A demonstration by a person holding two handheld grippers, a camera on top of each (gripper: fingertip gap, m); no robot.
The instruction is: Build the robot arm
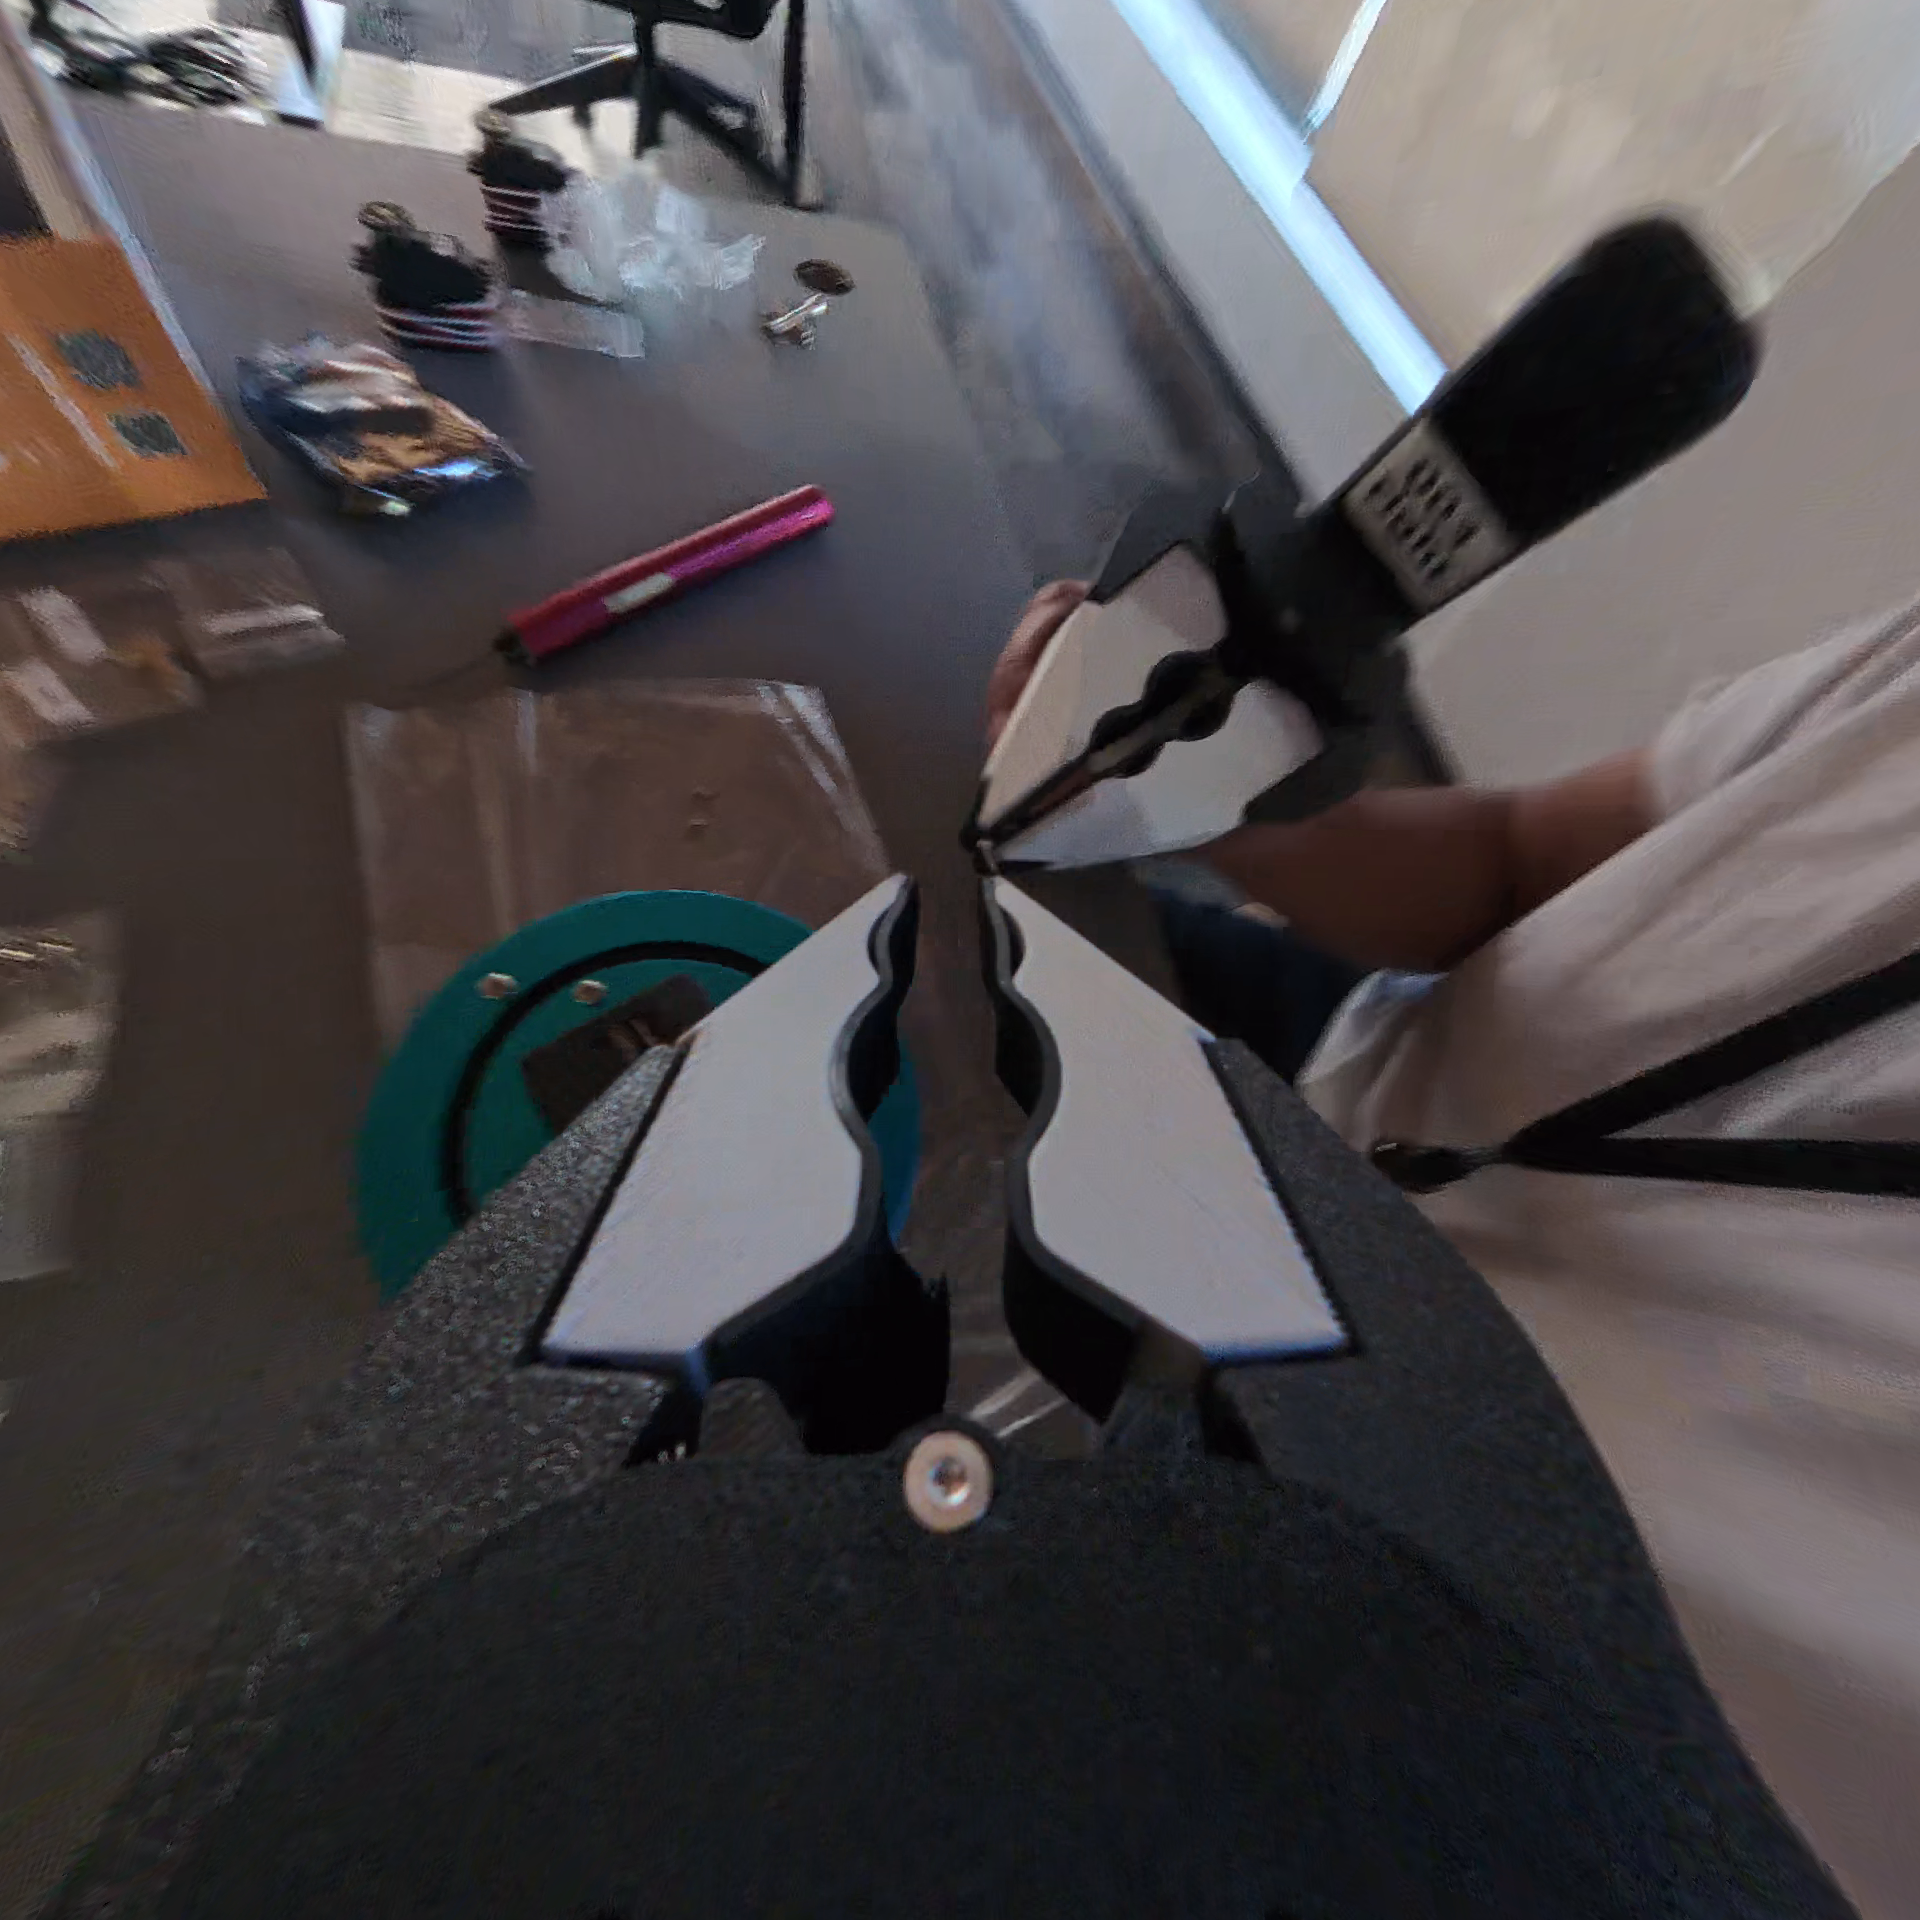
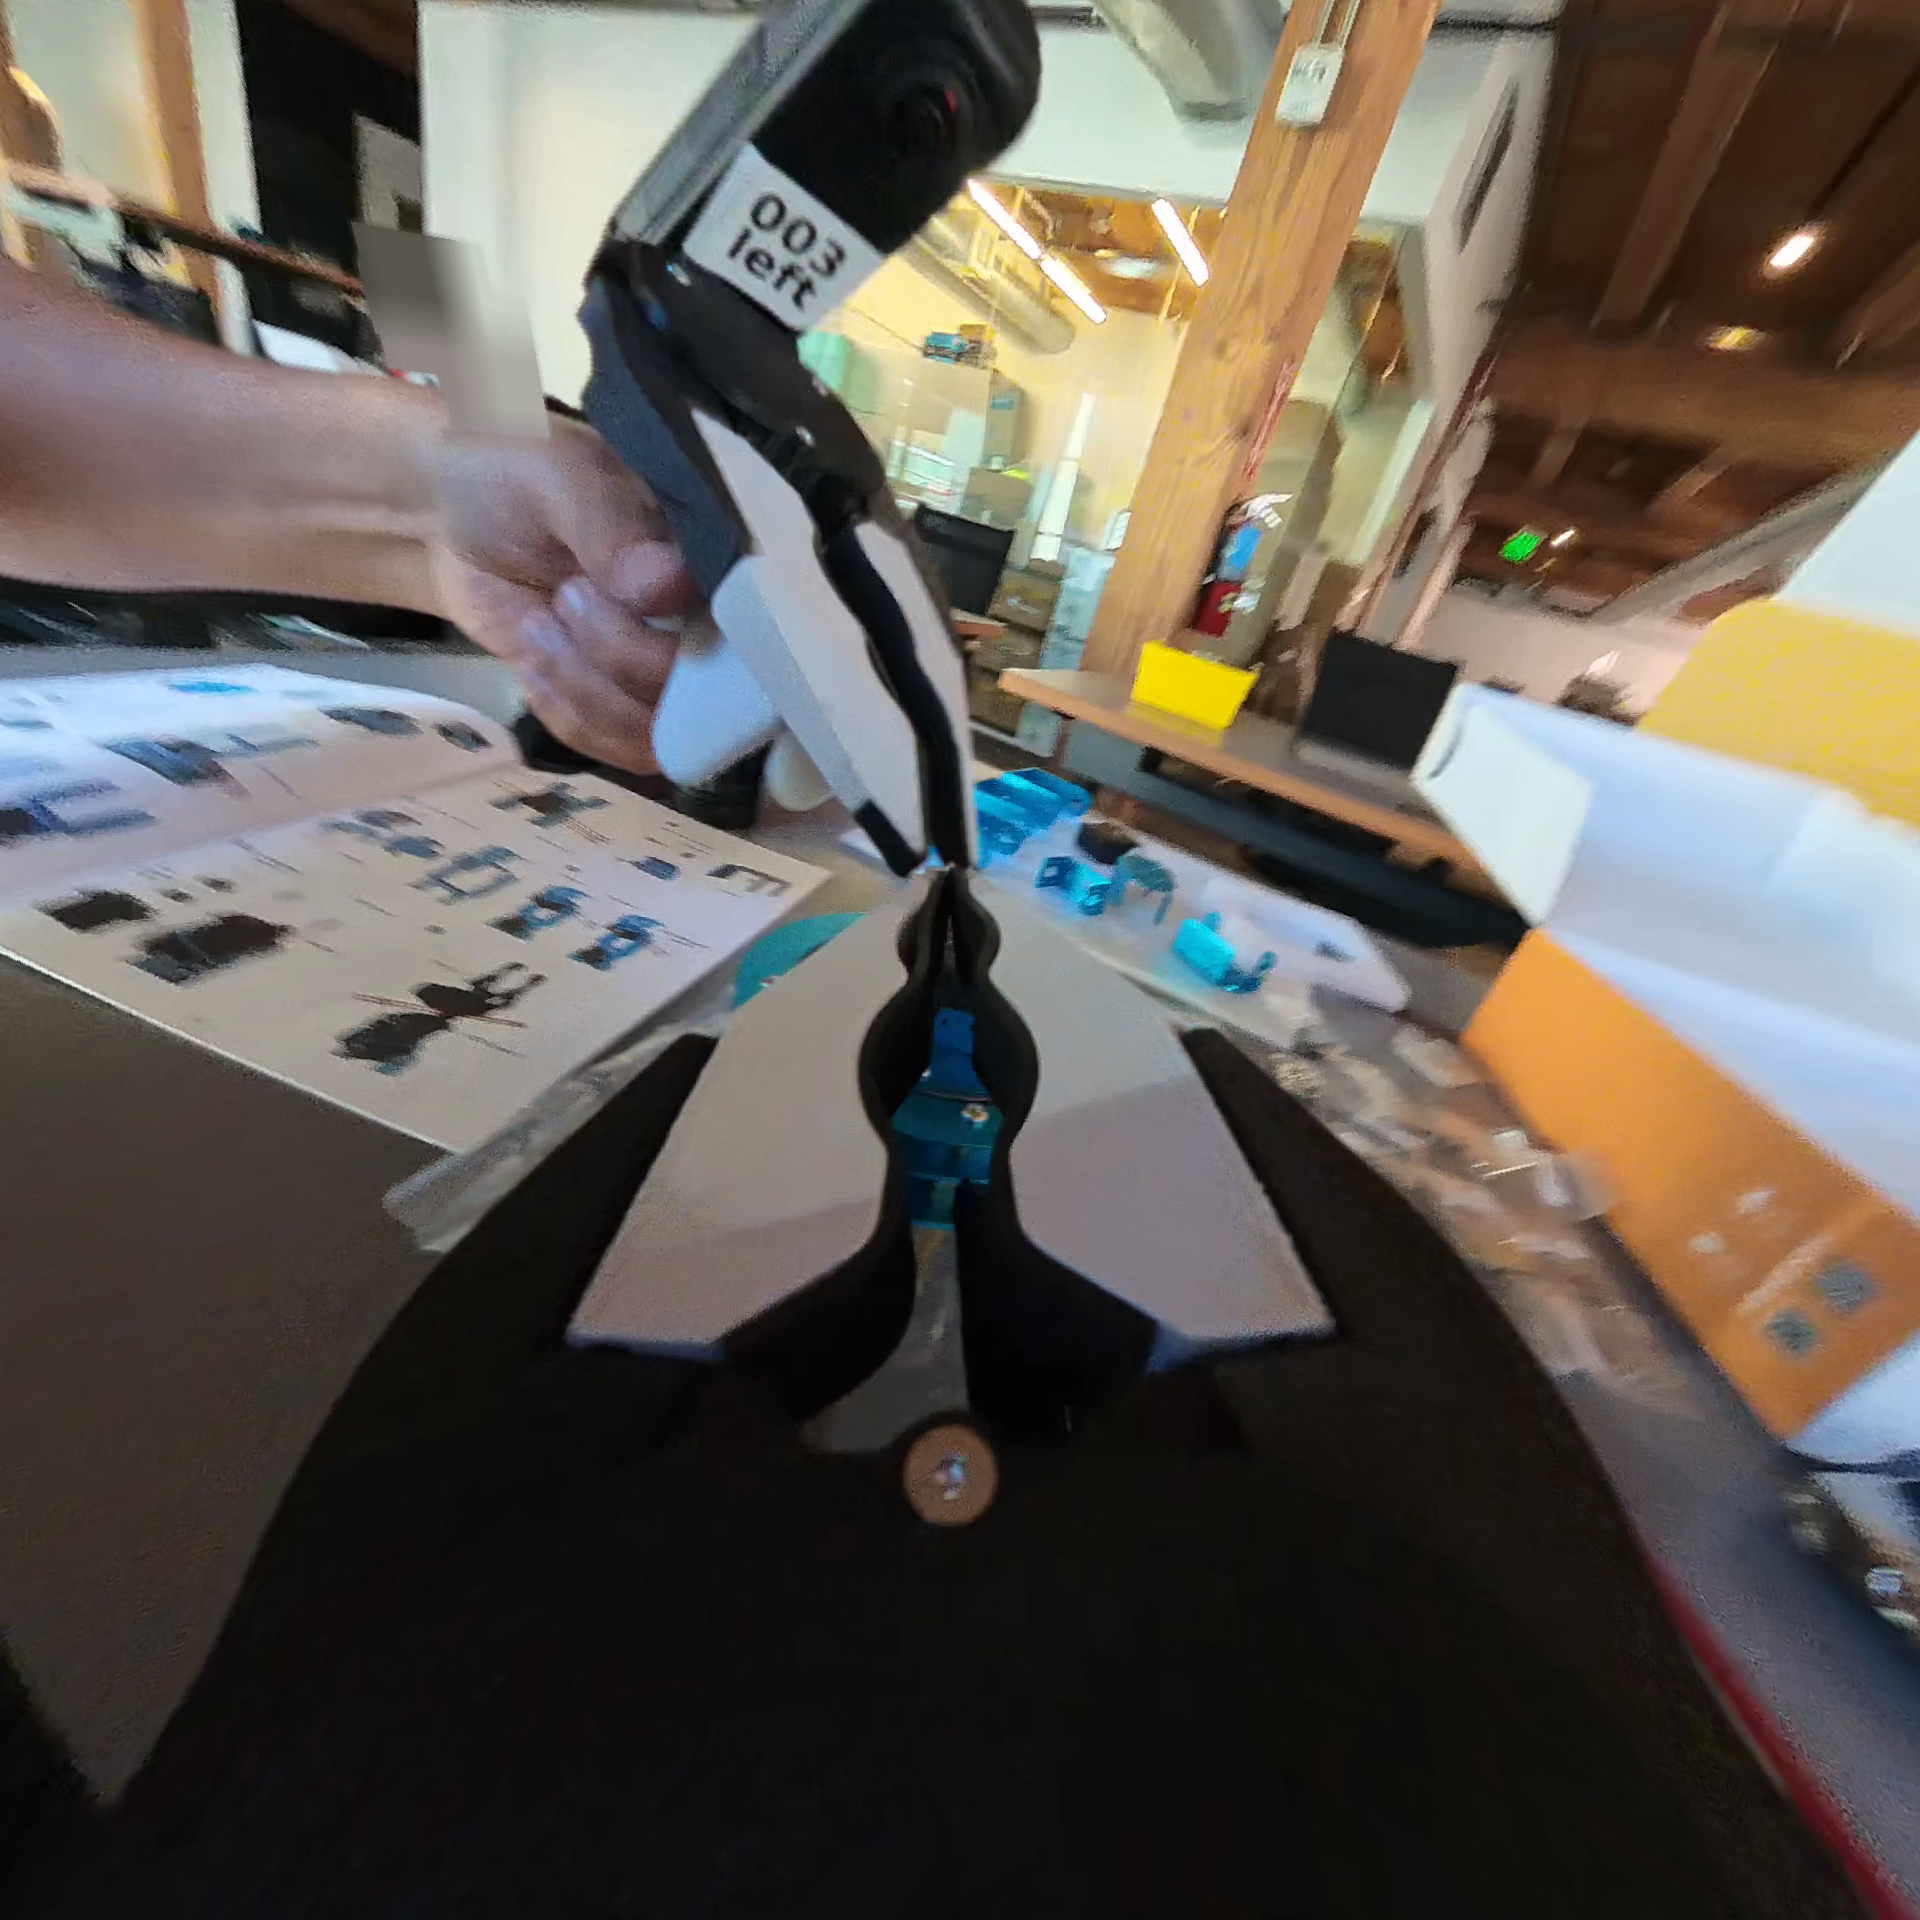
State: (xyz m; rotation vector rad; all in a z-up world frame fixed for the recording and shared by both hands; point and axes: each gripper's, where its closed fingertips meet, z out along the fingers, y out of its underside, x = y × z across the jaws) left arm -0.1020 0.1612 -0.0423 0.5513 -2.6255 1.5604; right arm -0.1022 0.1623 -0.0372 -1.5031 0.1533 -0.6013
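My left gripper (image 1: 948,891) hovers above a teal ring-shaped disc (image 1: 436,1101) with small bolts, which lies on a clear plastic bag (image 1: 603,810). Its jaws stand narrowly open with nothing between them. My right gripper (image 1: 982,847) comes in from the upper right, tip to tip with the left one. It is shut, and a tiny silvery piece (image 1: 986,858) shows at its tips. In the right wrist view my right gripper (image 2: 948,885) is shut just below the left gripper's tips (image 2: 935,857). A blue metal part (image 2: 951,1122) shows below through the finger gap.
On the dark table lie a pink rod-shaped tool (image 1: 670,571), a dark foil bag (image 1: 374,426), black parts (image 1: 436,291) and an orange box (image 1: 94,395). An open booklet (image 2: 395,862), blue brackets (image 2: 1122,883) and an orange-and-white box (image 2: 1662,1039) surround the grippers. A white-sleeved arm (image 1: 1662,935) is at right. The grippers are tip to tip, or close to it.
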